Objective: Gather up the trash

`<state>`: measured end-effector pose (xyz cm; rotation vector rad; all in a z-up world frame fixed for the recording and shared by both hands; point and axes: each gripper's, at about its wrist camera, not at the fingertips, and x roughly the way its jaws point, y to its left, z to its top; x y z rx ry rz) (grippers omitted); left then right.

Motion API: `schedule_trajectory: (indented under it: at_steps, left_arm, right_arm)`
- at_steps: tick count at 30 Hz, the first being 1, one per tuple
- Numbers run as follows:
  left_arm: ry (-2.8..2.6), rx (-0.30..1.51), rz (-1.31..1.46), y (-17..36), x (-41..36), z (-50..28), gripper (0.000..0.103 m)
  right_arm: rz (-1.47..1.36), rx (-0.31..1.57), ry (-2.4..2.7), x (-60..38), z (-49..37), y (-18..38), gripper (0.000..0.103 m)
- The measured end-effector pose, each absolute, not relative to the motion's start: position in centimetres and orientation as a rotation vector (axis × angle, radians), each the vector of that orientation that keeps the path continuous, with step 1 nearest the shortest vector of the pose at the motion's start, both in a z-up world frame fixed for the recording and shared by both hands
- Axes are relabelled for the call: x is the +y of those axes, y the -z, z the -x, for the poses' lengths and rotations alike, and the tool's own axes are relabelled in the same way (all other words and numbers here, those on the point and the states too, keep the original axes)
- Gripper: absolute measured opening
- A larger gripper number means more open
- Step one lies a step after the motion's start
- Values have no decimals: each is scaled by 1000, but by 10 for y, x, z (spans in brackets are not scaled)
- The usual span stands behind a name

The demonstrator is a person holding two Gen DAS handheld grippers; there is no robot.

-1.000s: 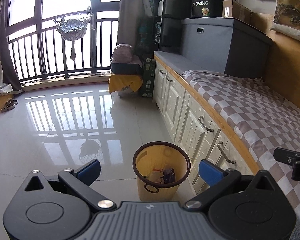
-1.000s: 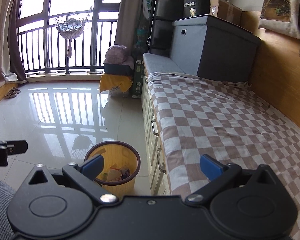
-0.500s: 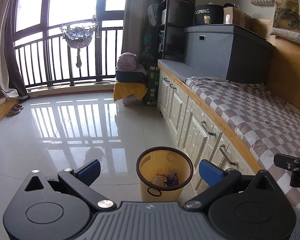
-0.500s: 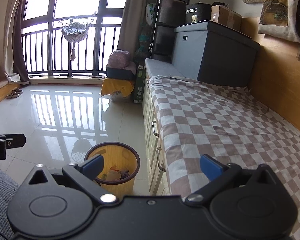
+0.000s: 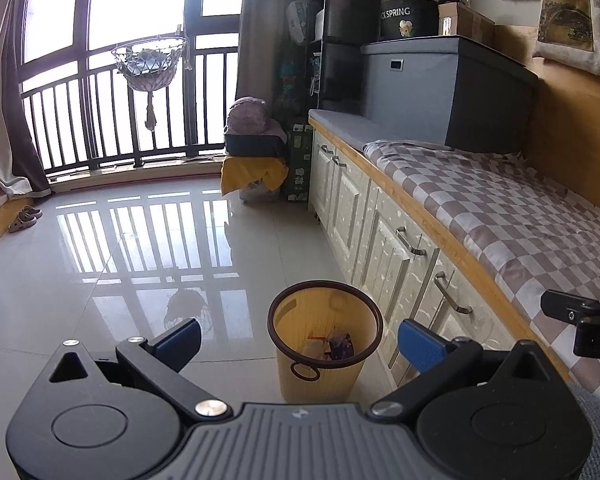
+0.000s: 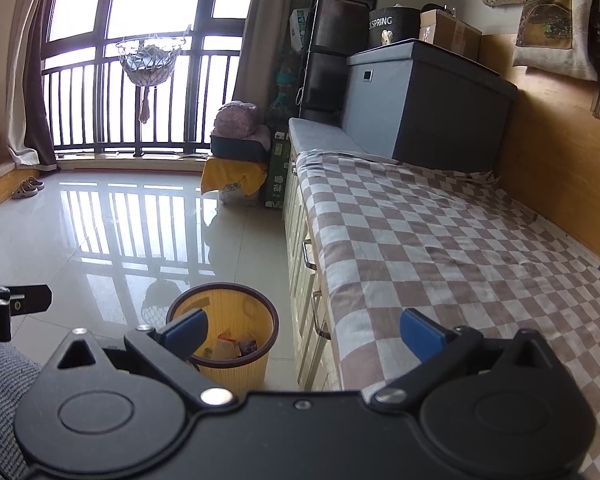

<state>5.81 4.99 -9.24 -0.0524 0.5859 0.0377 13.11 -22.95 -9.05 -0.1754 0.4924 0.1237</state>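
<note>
A yellow waste bin point(image 5: 324, 354) with a dark brown rim stands on the tiled floor beside the cabinets; several wrappers point(image 5: 332, 346) lie at its bottom. The same bin point(image 6: 236, 360) shows low in the right wrist view, with trash point(image 6: 232, 348) inside. My left gripper point(image 5: 298, 340) is open and empty, held above and behind the bin. My right gripper point(image 6: 302, 330) is open and empty too, over the edge of the checkered bench cloth point(image 6: 440, 248). Part of the right gripper point(image 5: 584, 320) shows at the right edge of the left wrist view.
White cabinet doors point(image 5: 384, 240) with metal handles run under the bench. A grey storage box point(image 5: 444, 88) sits at the bench's far end. A yellow-draped stool point(image 5: 252, 172) holding a bag stands near the balcony railing point(image 5: 112, 120). Slippers point(image 5: 24, 218) lie at far left.
Both grippers have risen and tilted upward a little, so the bin sits lower in each view. Their fingers stay equally wide apart.
</note>
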Motion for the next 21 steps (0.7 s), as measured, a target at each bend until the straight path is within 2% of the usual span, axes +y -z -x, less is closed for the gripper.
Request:
schedule_trajectory:
  at_steps: [21]
  left_arm:
    - [-42, 588, 55, 95, 51, -58, 103]
  right_arm:
    - [176, 488, -120, -230, -132, 94, 103]
